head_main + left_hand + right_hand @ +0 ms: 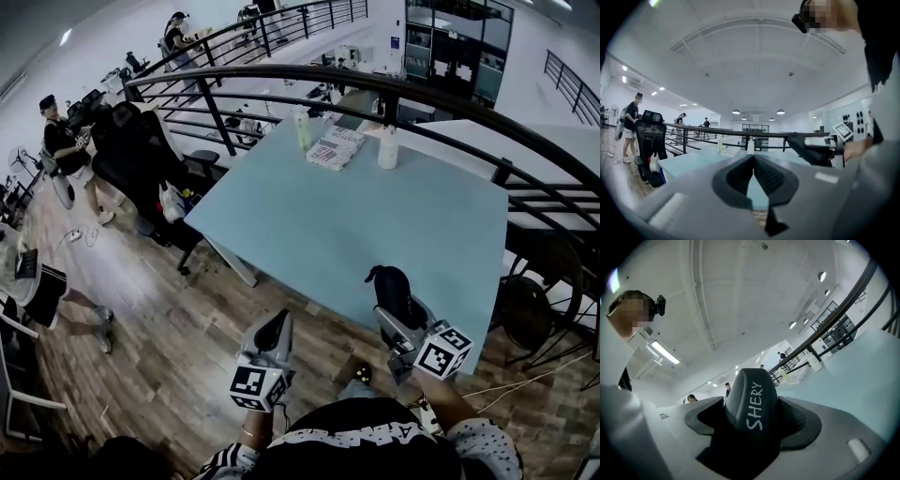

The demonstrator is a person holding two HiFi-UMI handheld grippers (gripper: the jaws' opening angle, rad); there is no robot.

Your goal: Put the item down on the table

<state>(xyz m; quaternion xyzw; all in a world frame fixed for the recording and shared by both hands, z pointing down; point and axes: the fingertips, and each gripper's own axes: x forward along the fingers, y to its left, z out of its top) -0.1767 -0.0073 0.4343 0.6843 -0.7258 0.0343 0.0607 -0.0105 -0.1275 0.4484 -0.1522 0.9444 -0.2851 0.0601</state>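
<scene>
Now | our right gripper (396,317) clamps the dark item (752,404) lengthwise, over the table (356,216) edge | left gripper (753,158) closed, empty

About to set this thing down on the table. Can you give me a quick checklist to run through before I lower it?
1. Grip: right tongs shut on the dark item printed SHERY: ok.
2. Position: in the head view the item is over the table, close to its near edge: ok, though tight.
3. Landing spot: the white bottle and stack of packets are at the far edge, well away: ok.
4. Left tongs shut on nothing, held off the table's side: ok.
5. Height of the item above the tabletop: cannot tell.
</scene>
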